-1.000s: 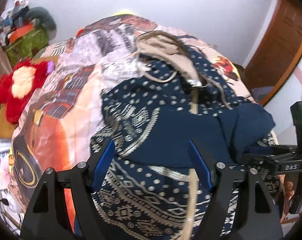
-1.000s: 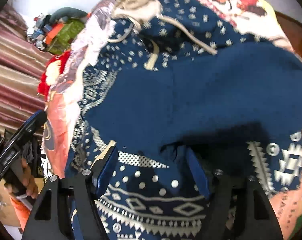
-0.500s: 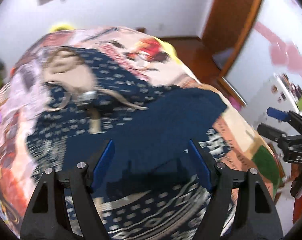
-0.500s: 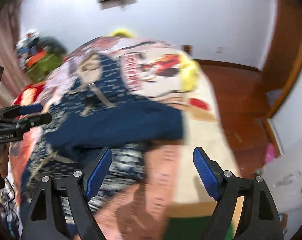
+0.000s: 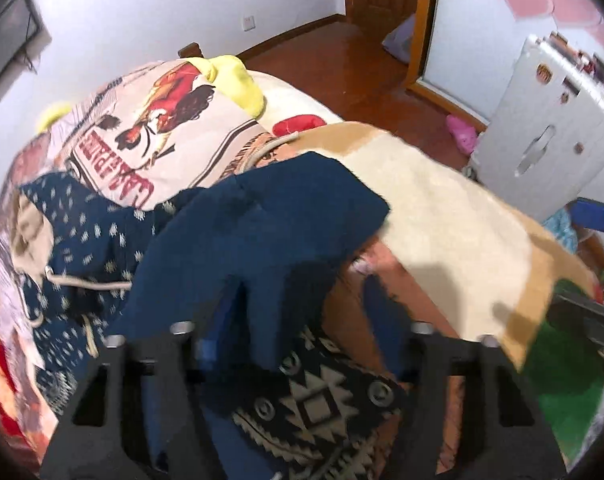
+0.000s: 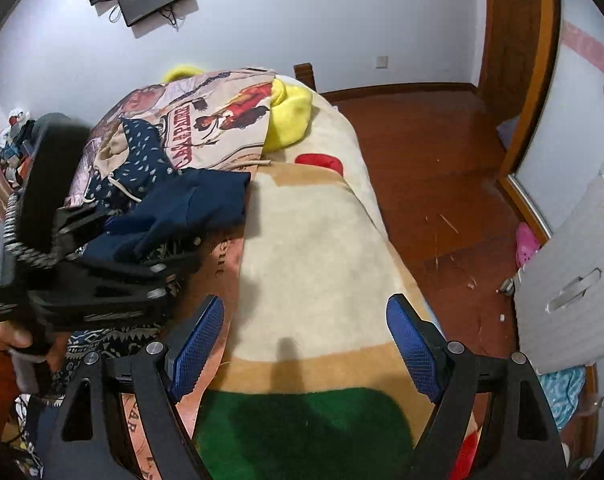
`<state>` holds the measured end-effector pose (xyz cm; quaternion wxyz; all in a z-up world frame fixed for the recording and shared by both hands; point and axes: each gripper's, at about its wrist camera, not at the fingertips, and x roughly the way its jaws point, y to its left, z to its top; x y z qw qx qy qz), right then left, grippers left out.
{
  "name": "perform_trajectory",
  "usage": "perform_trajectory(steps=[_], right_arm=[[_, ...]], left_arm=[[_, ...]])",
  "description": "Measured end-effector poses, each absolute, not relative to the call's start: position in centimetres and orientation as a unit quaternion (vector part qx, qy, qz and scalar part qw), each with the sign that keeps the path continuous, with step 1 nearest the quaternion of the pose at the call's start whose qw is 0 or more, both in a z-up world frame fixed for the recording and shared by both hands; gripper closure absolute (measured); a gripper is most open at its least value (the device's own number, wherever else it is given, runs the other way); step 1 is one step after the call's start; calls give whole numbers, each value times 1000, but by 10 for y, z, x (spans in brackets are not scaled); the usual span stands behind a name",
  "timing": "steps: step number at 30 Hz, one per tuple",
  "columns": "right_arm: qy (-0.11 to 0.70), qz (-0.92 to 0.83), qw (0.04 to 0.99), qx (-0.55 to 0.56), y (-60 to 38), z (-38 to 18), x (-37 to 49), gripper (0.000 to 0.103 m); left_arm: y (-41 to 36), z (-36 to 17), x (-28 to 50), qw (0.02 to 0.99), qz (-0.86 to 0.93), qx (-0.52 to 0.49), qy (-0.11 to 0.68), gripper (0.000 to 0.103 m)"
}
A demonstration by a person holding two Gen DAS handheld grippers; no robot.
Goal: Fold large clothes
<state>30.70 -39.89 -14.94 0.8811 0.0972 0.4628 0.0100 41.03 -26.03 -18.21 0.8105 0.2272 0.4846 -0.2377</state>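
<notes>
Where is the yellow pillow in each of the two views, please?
Left wrist view: the yellow pillow is at upper centre-left, at the far end of the bed, beside the printed sheet.
Right wrist view: the yellow pillow is at upper centre, right of the same printed sheet.
Shared landmark: the red patch just in front of it.

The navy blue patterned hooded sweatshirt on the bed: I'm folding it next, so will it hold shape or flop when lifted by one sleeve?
The navy blue patterned hooded sweatshirt will likely flop: its plain sleeve already drapes in soft folds between the closing left gripper. It looks thick, so probably rather heavy. The cream drawstring may dangle loose.
</notes>
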Motion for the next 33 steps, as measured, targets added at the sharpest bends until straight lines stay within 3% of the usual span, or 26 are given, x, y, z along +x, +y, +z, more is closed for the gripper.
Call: perform_trajectory(steps=[1,2,4,9,21,33], right_arm=[[464,14,880,100,-399,-150,308,21],[464,16,879,103,-398,-151,309,21],[464,21,879,108,-396,-152,311,21],[468,28,877,111,-392,-154,313,21],[468,73,875,99,-352,-144,334,21],[514,127,835,151,-297,-159,386,21]], left_arm=[[-259,-184,413,812,-228,233,484,72],[-257,-183,415,813,-228,228,485,75],[-246,-175,417,820,-237,199,482,94],[-212,-141,425,834,-258,104,476,95],[-79,-45,415,904,-194,19,381,95],[71,-91,426,907,-92,-67,406,96]])
